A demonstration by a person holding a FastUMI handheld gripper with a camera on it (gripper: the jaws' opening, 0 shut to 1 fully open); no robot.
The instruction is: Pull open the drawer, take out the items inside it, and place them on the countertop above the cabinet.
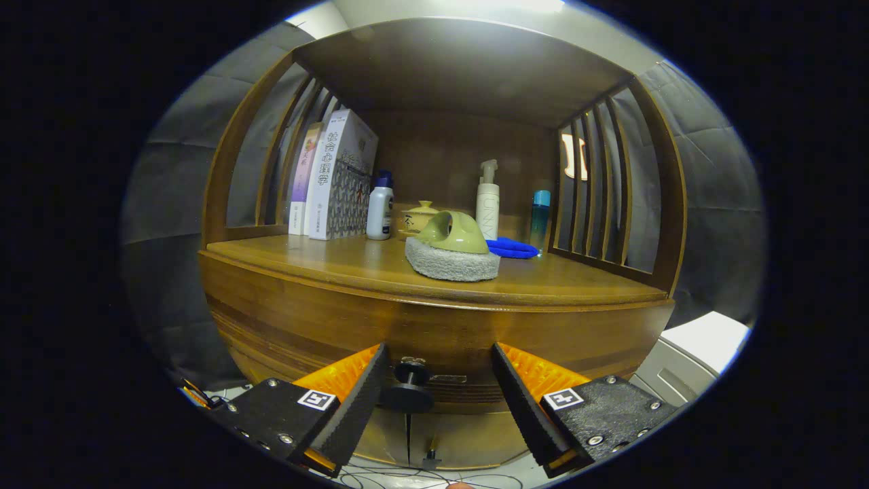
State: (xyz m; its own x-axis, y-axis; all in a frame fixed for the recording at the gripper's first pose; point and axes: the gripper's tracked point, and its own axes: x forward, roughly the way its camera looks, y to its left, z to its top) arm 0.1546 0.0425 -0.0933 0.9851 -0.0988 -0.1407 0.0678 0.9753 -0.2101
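Spread tool (pixel 440 380), drawer knob (pixel 409 387) between its fingers, untouched

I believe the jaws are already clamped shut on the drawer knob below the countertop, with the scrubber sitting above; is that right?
Not quite: in the gripper view the gripper is open, its jaws apart on either side of the drawer knob, neither visibly pressing it. The scrubber does sit on the countertop above.

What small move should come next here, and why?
Probably ease forward and close the fingers on the drawer knob. The gripper is open, the knob sits between the fingers nearer the left one, untouched, and the drawer looks shut.
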